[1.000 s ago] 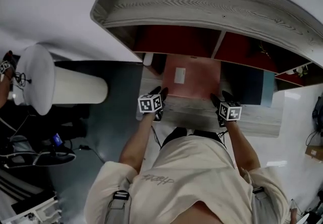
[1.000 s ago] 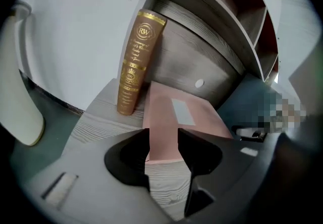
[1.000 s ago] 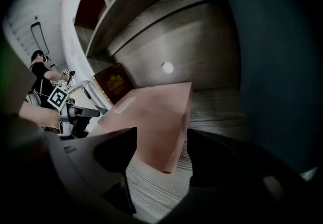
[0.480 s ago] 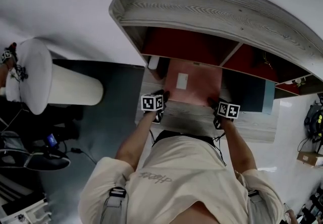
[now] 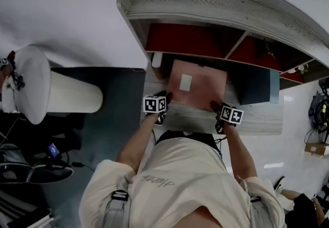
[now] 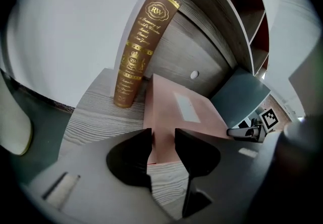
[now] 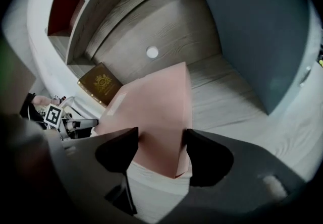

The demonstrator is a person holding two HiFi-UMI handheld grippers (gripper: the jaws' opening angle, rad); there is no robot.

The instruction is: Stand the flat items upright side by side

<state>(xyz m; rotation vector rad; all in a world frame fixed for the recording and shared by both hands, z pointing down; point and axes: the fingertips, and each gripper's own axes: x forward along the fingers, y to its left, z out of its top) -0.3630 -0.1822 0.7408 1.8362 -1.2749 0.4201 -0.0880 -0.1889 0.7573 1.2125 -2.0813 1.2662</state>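
Pink book (image 5: 198,87) caught at its two near corners, lying cover-up on the grey wood table (image 5: 259,119).
The left hand-held gripper (image 6: 163,136) has just been closing, and its jaws press on either side of the book's near left corner. The right hand-held gripper (image 7: 161,140), its jaws set wider and also just closing, clamps the near right corner. A white label (image 5: 185,82) sits on the cover. Just beside the book's far left corner a brown gilt-spined book (image 6: 137,49) stands upright against the shelf unit (image 5: 216,6), and a slate-blue panel (image 5: 255,88) is on its right.
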